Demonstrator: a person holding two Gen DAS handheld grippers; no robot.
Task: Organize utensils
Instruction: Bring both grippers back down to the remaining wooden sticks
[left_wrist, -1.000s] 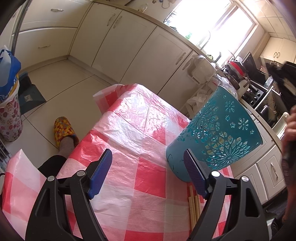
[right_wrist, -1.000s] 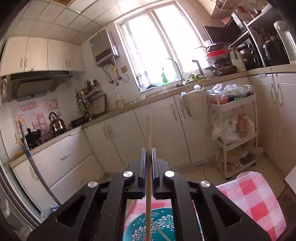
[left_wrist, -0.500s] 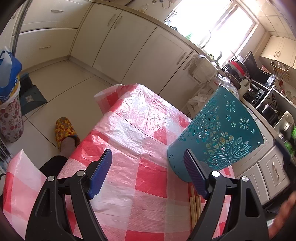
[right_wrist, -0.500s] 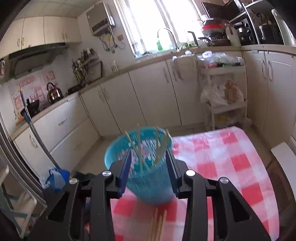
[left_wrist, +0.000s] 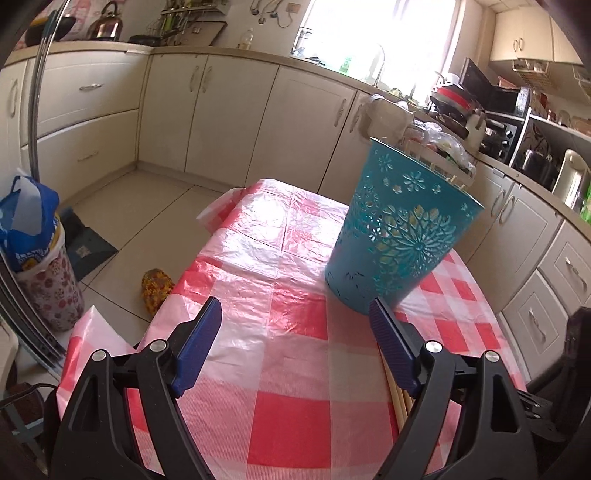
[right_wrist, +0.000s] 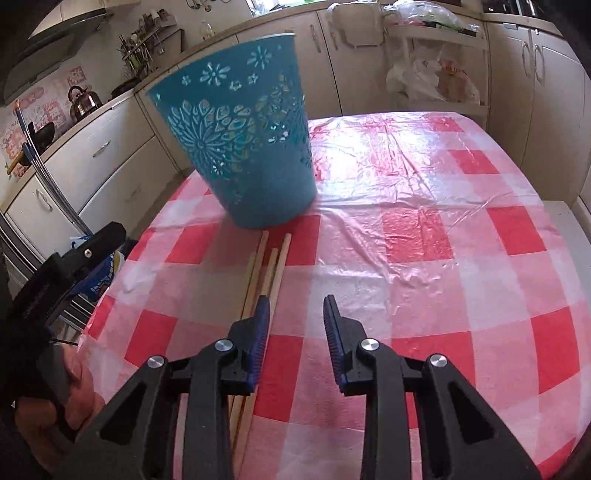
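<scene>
In the left wrist view, the left gripper (left_wrist: 295, 332) is held spread wide over the red-checked tablecloth (left_wrist: 288, 369), with nothing between its pads. The teal basket (left_wrist: 399, 236) stands just beyond the right finger, and chopsticks (left_wrist: 397, 397) are seen lying on the cloth partly under that finger.

In the right wrist view, the right gripper (right_wrist: 295, 321) is seen partly parted and empty; its jaws have just been closing. The chopsticks (right_wrist: 273, 266) lie on the cloth at its left finger, their tips near the basket (right_wrist: 243, 140) base.

One teal basket (right_wrist: 243, 147); four wooden chopsticks (right_wrist: 275, 266) on tablecloth; one slipper (left_wrist: 157, 286).
</scene>
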